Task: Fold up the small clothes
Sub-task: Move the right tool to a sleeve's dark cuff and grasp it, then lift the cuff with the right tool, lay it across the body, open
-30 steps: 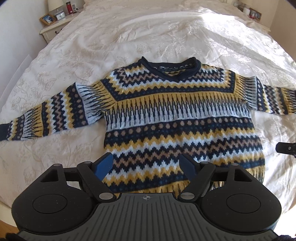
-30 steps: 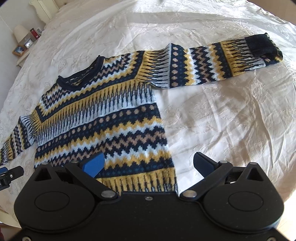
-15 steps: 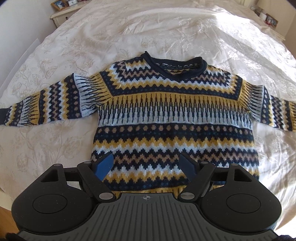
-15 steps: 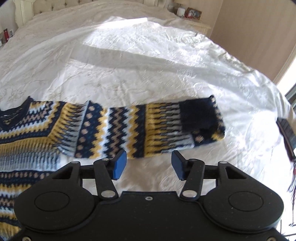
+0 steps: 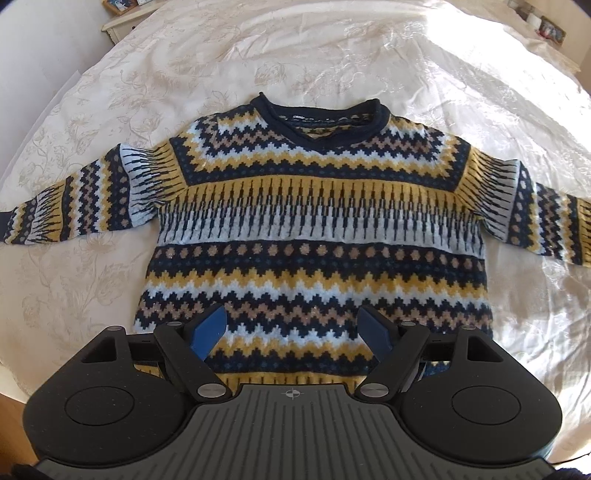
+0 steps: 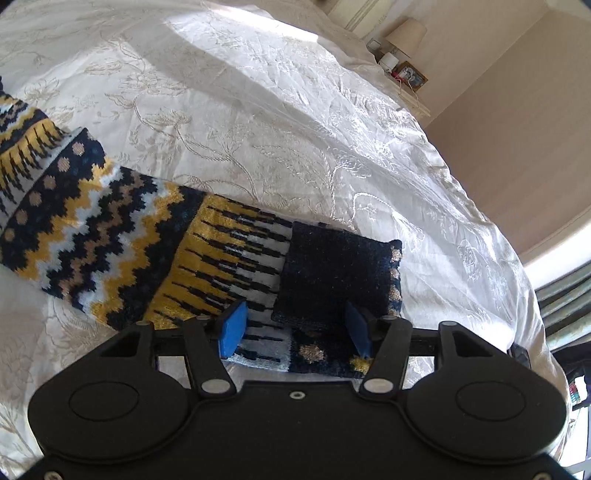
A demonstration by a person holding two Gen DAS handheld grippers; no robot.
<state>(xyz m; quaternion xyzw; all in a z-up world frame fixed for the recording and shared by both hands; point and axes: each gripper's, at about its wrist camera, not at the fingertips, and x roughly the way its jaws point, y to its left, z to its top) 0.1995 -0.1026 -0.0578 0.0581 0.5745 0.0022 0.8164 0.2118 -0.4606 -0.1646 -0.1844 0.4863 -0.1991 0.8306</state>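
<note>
A small knitted sweater (image 5: 317, 229) in navy, yellow, white and tan zigzags lies flat on a white bedspread (image 5: 332, 48), front up, both sleeves spread sideways. My left gripper (image 5: 293, 328) hovers open over the lower hem, nothing between its blue pads. In the right wrist view the sweater's right sleeve (image 6: 147, 251) stretches to the navy cuff (image 6: 332, 273), which is turned back. My right gripper (image 6: 295, 326) is open, its pads either side of the cuff's near edge, close above the cloth.
The embroidered white bedspread (image 6: 295, 129) covers the whole bed. A bedside table (image 6: 406, 77) with a lamp and a photo frame stands at the far right. Another nightstand (image 5: 118, 11) sits at the far left. The bed's edge drops off at the right.
My right gripper has swung from the sweater's body to the right sleeve and dropped close over its cuff. The left gripper has shifted slightly toward the hem's middle. Both stay open.
</note>
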